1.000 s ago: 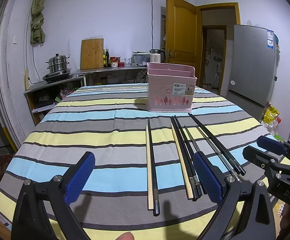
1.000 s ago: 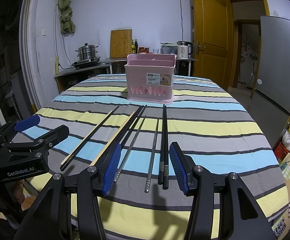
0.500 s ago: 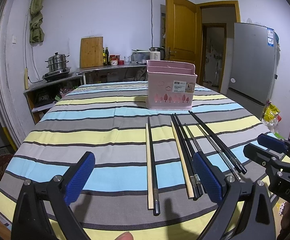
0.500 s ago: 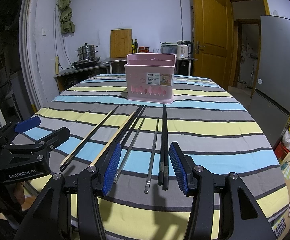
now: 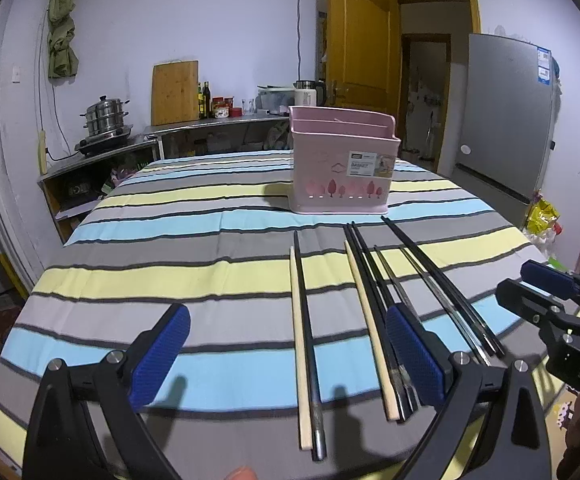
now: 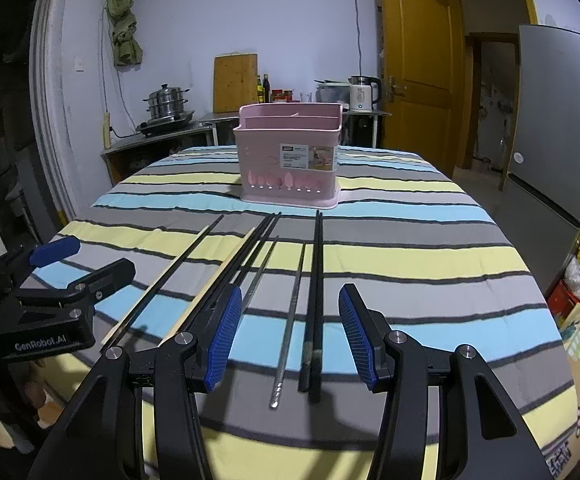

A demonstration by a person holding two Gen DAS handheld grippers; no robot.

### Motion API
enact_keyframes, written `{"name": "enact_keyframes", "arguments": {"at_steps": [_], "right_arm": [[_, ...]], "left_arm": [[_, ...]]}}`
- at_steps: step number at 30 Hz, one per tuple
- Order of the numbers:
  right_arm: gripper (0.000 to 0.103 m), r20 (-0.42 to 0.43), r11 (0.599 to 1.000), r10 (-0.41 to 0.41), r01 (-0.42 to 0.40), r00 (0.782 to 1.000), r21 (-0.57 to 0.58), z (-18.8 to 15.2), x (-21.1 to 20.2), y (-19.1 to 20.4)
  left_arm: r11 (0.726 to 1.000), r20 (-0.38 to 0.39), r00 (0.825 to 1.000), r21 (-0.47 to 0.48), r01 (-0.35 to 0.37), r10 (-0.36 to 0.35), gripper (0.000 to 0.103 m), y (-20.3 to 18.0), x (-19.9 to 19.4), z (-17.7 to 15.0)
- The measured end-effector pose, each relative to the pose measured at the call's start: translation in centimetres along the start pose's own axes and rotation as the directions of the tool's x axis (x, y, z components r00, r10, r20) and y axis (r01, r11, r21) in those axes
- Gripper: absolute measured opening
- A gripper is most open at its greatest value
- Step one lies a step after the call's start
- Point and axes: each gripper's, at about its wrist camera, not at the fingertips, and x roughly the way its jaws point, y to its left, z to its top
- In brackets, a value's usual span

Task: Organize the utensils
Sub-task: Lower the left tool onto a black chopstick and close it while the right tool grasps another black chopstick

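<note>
Several chopsticks lie side by side on the striped tablecloth (image 5: 194, 272): a wooden one (image 5: 297, 320) beside a black one (image 5: 305, 320), a wooden and black bundle (image 5: 370, 312), metal ones (image 6: 292, 312) and a black pair (image 6: 317, 280). A pink utensil basket (image 5: 342, 168) stands upright beyond them; it also shows in the right wrist view (image 6: 290, 160). My left gripper (image 5: 286, 356) is open and empty above the near ends of the left chopsticks. My right gripper (image 6: 290, 332) is open and empty over the metal and black chopsticks.
The table (image 6: 430, 248) ends close to both grippers at the near edge. A counter (image 5: 102, 152) with a steamer pot and a cutting board lies behind on the left. A fridge (image 5: 506, 120) and a wooden door (image 5: 358, 48) stand to the right.
The left gripper has shifted slightly, so the basket sits a little lower in its view. The right gripper and the chopsticks have not moved.
</note>
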Motion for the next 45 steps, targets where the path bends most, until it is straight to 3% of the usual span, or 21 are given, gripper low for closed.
{"name": "enact_keyframes", "arguments": {"at_steps": [8,14,18,21,23,30,39,43,45], "right_arm": [[0.052,-0.05,1.0,0.003,-0.003,0.999,0.001,2.1,2.9,-1.5],[0.052,-0.126,1.0,0.014,-0.012,0.992,0.018,3.5,6.2,-2.8],[0.051,-0.162,0.999,0.03,-0.024,0.986,0.037,4.5,8.6,-3.8],[0.041,-0.191,0.999,0.037,-0.029,0.981,0.045,5.2,10.1,-4.3],[0.033,-0.221,0.998,0.041,-0.031,0.974,0.049,5.5,11.4,-4.7],[0.022,-0.306,0.997,0.058,-0.04,0.95,0.065,5.3,14.9,-5.2],[0.022,-0.341,0.998,0.066,-0.056,0.938,0.039,5.6,15.5,-4.8],[0.016,-0.348,0.999,0.036,-0.037,0.937,0.004,5.6,15.8,-4.7],[0.011,-0.353,1.0,0.03,-0.027,0.935,0.012,5.8,16.0,-5.0]], "left_arm": [[1.0,-0.129,0.992,0.001,-0.001,0.001,0.091,1.1,4.7,2.3],[0.999,-0.267,0.963,-0.013,0.042,-0.044,0.068,2.0,8.8,3.9],[0.997,-0.31,0.947,-0.017,0.082,-0.083,0.047,1.9,10.9,4.8],[0.993,-0.344,0.931,-0.039,0.114,-0.12,0.035,1.9,12.5,5.4],[0.989,-0.358,0.922,-0.046,0.137,-0.145,0.034,1.7,13.4,5.9],[0.987,-0.4,0.903,-0.037,0.157,-0.159,0.027,0.7,15.3,6.5],[0.991,-0.414,0.902,0.005,0.135,-0.121,0.021,-0.2,16.1,6.8],[0.991,-0.418,0.902,0.026,0.131,-0.109,0.019,-0.5,16.2,7.0],[0.99,-0.421,0.9,0.026,0.136,-0.113,0.012,-0.7,16.5,7.1]]}}
